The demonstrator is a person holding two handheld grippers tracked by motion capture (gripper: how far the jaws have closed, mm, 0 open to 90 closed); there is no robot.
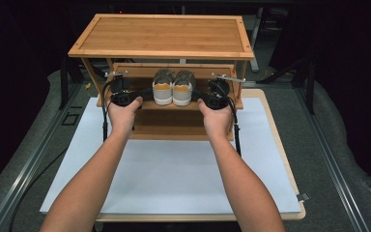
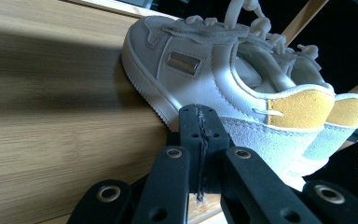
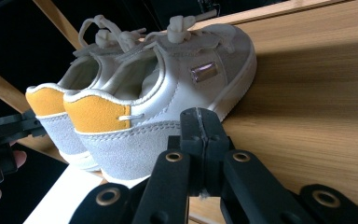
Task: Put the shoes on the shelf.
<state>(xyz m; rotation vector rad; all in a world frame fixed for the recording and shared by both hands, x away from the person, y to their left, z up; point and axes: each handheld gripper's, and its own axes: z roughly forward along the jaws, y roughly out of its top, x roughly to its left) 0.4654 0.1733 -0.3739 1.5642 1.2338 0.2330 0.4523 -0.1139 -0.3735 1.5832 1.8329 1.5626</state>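
a staged test room, not a home: past the tongs a bamboo shoe rack [image 1: 160, 36] stands on a white sheet [image 1: 174, 169] over a plain board [image 1: 280, 140], with black curtains [image 1: 348, 53] and metal floor rails [image 1: 333, 169] to either side.

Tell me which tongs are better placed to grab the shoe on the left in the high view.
Left: the left tongs, shut, sit beside that shoe; the right tongs lie beyond the other shoe.

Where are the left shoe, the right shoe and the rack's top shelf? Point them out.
left shoe [image 1: 163, 92], high view, yellow heel.
right shoe [image 1: 182, 91], high view, yellow heel.
top shelf [image 1: 164, 35], high view, board's middle.
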